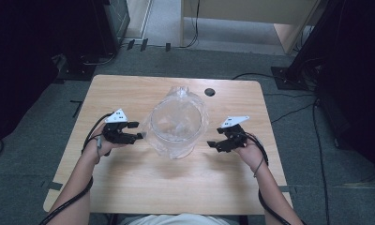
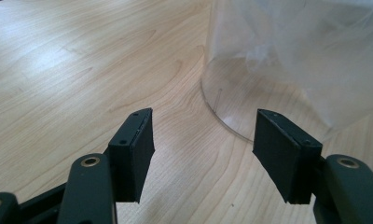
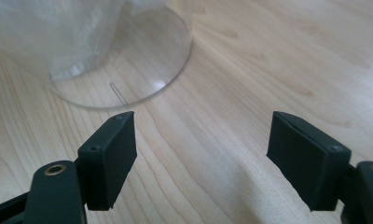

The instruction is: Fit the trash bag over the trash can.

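Both grippers flank the clear container, nothing gripped

The clear plastic container [image 1: 178, 125] with a plastic bag [image 1: 182, 96] draped in it stands mid-table [image 1: 129, 183]; the left gripper [image 1: 135, 131] is just beside its left wall, jaws wide and empty, while the right gripper [image 1: 215, 137] sits near its right side, jaws wide too.

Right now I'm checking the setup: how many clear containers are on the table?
1. The clear container, wrapped in a clear plastic bag, stands mid-table between the left tool and the right tool.
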